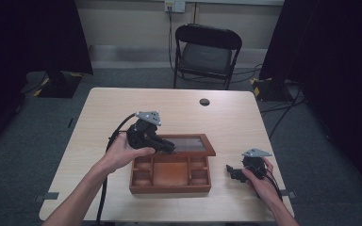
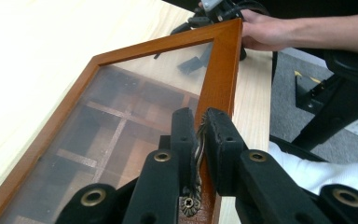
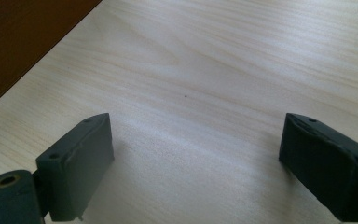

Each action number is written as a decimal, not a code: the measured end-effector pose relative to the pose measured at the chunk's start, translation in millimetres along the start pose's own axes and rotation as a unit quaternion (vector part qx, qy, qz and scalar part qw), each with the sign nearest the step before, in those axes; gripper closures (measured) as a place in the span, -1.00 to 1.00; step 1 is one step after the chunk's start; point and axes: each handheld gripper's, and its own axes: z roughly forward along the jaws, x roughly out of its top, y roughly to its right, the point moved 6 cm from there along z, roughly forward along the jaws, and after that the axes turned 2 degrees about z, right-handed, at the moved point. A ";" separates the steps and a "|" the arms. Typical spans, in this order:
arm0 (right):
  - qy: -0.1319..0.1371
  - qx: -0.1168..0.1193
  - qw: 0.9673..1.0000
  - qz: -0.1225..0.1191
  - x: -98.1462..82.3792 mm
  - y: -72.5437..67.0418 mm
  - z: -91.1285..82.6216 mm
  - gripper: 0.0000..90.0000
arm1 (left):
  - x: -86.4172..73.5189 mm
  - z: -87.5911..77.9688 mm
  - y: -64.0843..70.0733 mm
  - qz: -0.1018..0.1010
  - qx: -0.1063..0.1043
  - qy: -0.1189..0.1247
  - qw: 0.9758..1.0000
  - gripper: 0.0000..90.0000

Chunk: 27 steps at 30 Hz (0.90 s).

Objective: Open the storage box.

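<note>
The glass lid of the wooden box is the thing in play here, standing part-way raised over the compartments, hinged along the box's far edge, its long side running across the surface from left to right. On its front rail sits a small brass handle, and the left hand-held gripper has its jaws nipped narrow right on that handle, reaching in from the box's left and pointing toward the right. So the lid lies directly ahead of that gripper and pivots about the far edge: by my reading, any next move is an arc around that hinge line, up and back to open fully or forward and down to shut. In the high view the left hand-held gripper sits over the box's back left part. Over to the box's right, well apart from it, the right hand-held gripper rests low by the surface, jaws spread wide with nothing but bare wood between them. The left is clearly the nearer hand.
</note>
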 end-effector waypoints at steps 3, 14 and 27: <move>0.000 0.000 1.000 0.000 0.0 0.1 0.0 -0.80 | 1.4 -1.7 -1.8 -0.006 0.002 0.010 1.000 0.82; 0.000 0.000 1.000 -0.001 0.0 0.1 0.0 -0.80 | 8.4 -6.5 -6.4 -0.013 0.014 0.016 1.000 0.82; 0.000 0.000 1.000 0.000 0.0 0.1 0.0 -0.80 | 13.4 -10.3 -10.5 -0.023 0.025 0.029 0.999 0.82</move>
